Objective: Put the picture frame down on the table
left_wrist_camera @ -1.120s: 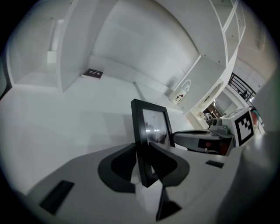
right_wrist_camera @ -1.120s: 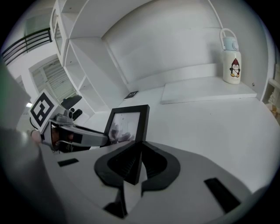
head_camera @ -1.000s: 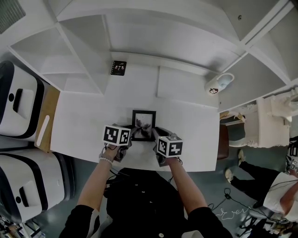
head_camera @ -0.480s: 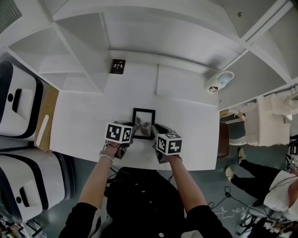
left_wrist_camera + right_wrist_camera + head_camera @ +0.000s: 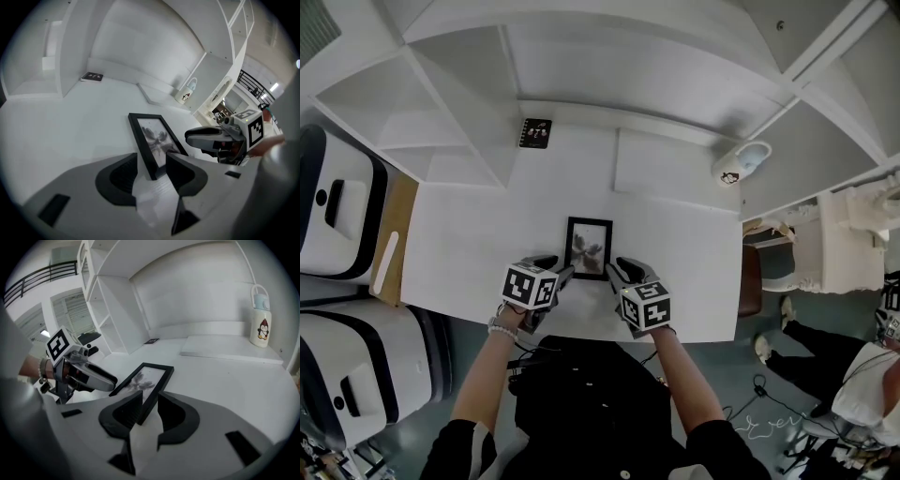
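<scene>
Two hand-held grippers reach in over the near edge of the white desk (image 5: 459, 248). Between them a black rectangular picture frame (image 5: 589, 247) lies flat on the desktop. It holds a grey-toned print too soft to make out.

The left hand-held gripper (image 5: 152, 155) has its dark jaws spread apart. The frame's near left corner shows in the gap with white desk visible beside it, so nothing is clamped. The right hand-held gripper (image 5: 150, 394) is likewise open, and the frame's near right corner sits in its gap.

Each carries a white cube printed with square black-and-white marker patterns, one on the left (image 5: 530, 286) and one on the right (image 5: 645, 307). These are coded blocks, not letters.

Far back by the shelving, well apart from the frame, lies a small black card or booklet (image 5: 535, 134). Its pale print is too small to read. At the right rear stands a white bottle with a pale blue lid (image 5: 260, 319), bearing a cartoon penguin picture and no legible wording.
</scene>
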Tool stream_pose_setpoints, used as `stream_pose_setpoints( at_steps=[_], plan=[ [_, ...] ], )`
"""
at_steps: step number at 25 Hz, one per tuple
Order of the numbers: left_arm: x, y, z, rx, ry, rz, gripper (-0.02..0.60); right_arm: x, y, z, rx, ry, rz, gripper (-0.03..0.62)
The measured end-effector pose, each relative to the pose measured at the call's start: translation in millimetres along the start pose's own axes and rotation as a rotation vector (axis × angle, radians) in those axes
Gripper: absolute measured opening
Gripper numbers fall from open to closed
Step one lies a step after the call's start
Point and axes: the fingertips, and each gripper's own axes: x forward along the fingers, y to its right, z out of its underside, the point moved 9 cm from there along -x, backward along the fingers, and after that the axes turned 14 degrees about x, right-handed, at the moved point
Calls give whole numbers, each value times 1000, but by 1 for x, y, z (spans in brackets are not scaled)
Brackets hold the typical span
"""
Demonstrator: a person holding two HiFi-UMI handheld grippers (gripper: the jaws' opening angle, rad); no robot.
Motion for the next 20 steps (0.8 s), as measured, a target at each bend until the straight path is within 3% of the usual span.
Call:
stream_pose_setpoints(
  at_steps=[4, 16, 20],
  plan=[
    [-1, 8, 12, 26, -25, 4, 175, -4, -6, 15, -41, -44, -12, 86],
    [4, 14, 23, -36, -23, -18, 173, -1, -7, 31, -34, -131, 1, 86],
    [3, 13, 22, -34, -15, -61, 132, 6, -10, 27, -45, -138, 5, 66]
  ],
)
